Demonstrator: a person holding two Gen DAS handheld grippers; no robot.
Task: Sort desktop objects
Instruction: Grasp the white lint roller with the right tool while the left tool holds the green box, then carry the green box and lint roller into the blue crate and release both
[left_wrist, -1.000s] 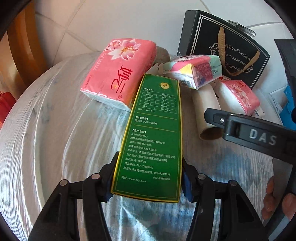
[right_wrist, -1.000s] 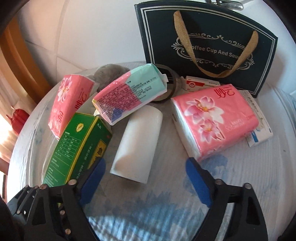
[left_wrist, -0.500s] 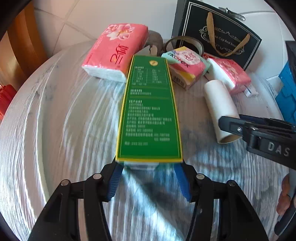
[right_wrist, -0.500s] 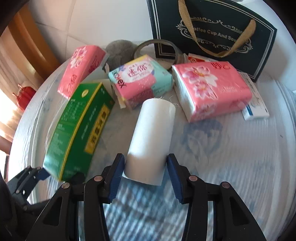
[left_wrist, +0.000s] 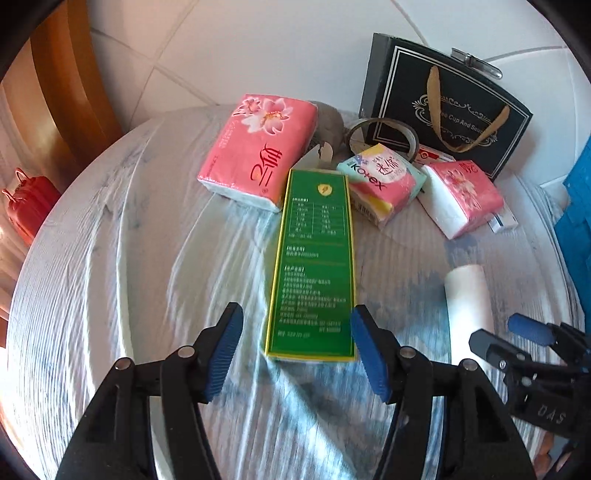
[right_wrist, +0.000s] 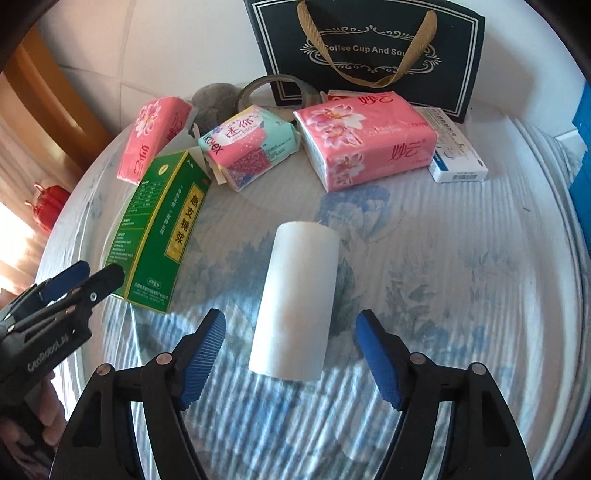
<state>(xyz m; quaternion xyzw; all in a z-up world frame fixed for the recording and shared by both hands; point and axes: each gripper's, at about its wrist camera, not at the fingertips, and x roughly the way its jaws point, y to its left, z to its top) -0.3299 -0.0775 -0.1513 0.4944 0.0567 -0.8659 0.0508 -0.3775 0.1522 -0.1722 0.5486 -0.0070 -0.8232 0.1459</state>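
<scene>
Both my grips have let go since half a second ago. My left gripper (left_wrist: 295, 347) is opening around the green box (left_wrist: 314, 266), lying free on the tablecloth (left_wrist: 129, 258). My right gripper (right_wrist: 290, 354) is opening too, pads clear of the white roll (right_wrist: 295, 302).

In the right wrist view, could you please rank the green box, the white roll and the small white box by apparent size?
1. green box
2. white roll, though it lies nearest the camera, so its rank against the green box is unsure
3. small white box, clearly smallest, but farthest away
</scene>
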